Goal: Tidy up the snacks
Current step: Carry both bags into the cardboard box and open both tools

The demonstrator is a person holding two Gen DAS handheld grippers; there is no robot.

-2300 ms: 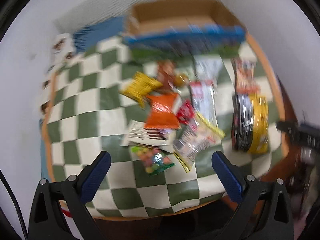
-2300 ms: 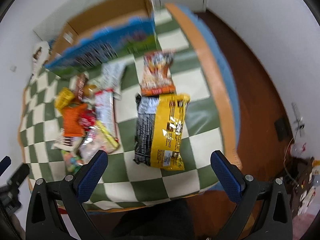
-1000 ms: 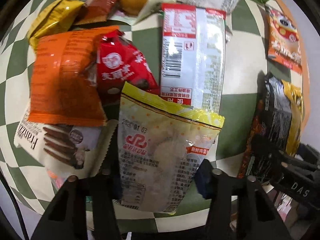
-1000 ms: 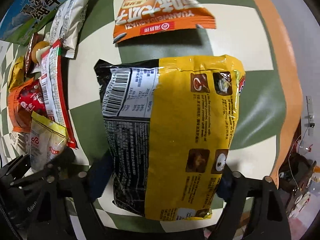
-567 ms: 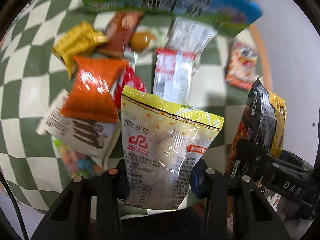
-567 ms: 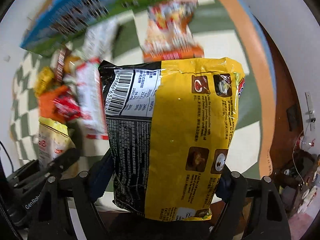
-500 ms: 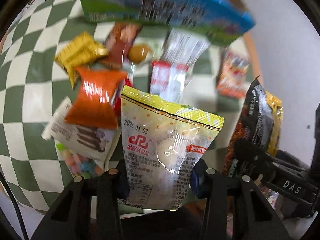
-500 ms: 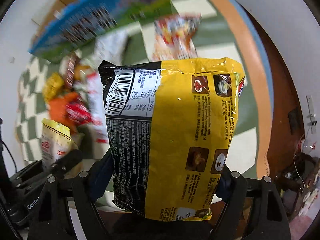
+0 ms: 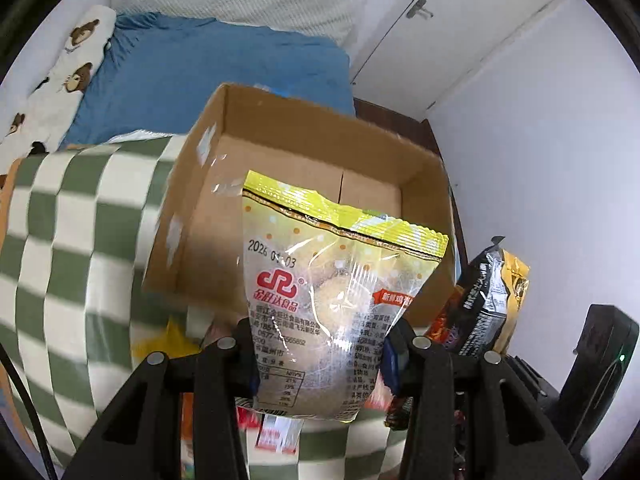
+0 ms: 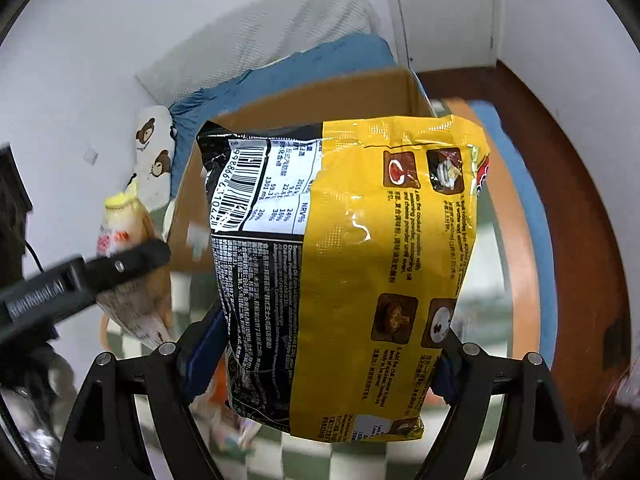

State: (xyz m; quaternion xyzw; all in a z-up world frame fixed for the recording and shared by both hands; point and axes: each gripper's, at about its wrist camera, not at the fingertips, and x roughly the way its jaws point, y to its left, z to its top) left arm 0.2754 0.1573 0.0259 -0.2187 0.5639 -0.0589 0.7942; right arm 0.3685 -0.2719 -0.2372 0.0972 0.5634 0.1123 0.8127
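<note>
My left gripper (image 9: 320, 354) is shut on a clear snack bag with a yellow-green top (image 9: 332, 300) and holds it up in front of the open cardboard box (image 9: 200, 216). My right gripper (image 10: 320, 360) is shut on a large yellow and black noodle pack (image 10: 360, 264) and holds it up in front of the same box (image 10: 360, 96). The noodle pack also shows in the left wrist view (image 9: 492, 304), at the right. The left gripper with its bag also shows in the right wrist view (image 10: 120, 240), at the left. The box looks empty inside.
The green and white checked cloth (image 9: 72, 232) covers the table, and several snack packs lie blurred under the grippers. A blue sheet (image 9: 192, 68), a bear-print pillow (image 9: 60, 88) and a white door (image 9: 452, 28) lie behind the box. Wooden floor (image 10: 560, 160) is at the right.
Both grippers closed on their packs on the cloth, lifted them, and have moved forward and up toward the cardboard box, which now fills the middle of both views.
</note>
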